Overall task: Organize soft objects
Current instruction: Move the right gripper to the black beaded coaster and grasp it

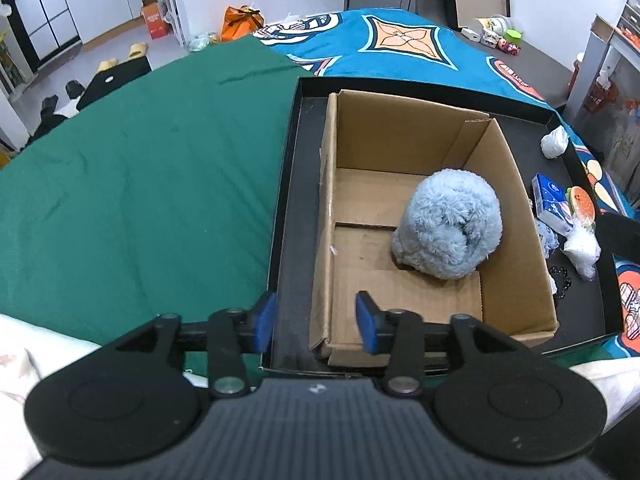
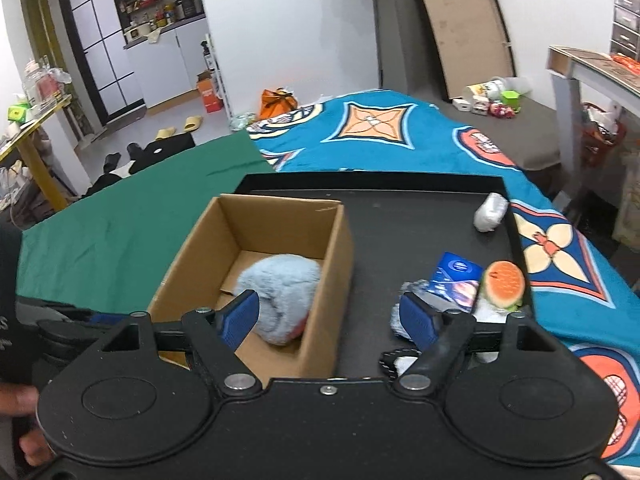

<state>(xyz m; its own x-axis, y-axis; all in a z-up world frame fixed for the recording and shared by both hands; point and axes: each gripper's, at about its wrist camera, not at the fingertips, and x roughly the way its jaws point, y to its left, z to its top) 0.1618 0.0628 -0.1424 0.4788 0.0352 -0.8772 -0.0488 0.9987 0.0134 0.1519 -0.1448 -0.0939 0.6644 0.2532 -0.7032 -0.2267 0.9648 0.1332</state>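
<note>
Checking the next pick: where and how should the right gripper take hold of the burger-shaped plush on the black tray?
Probably across the burger plush's round sides, from above. It leans against the blue tissue pack near the black tray's right wall, so a sideways approach looks crowded. The right gripper is open and empty.

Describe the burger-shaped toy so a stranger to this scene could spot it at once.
Start at the black tray on the blue patterned bedspread; a cardboard box stands in its left part. Look to the tray's right edge, in the cluster beside the blue tissue pack. The burger toy is the only orange, round piece there, with a green band along its edge.
</note>
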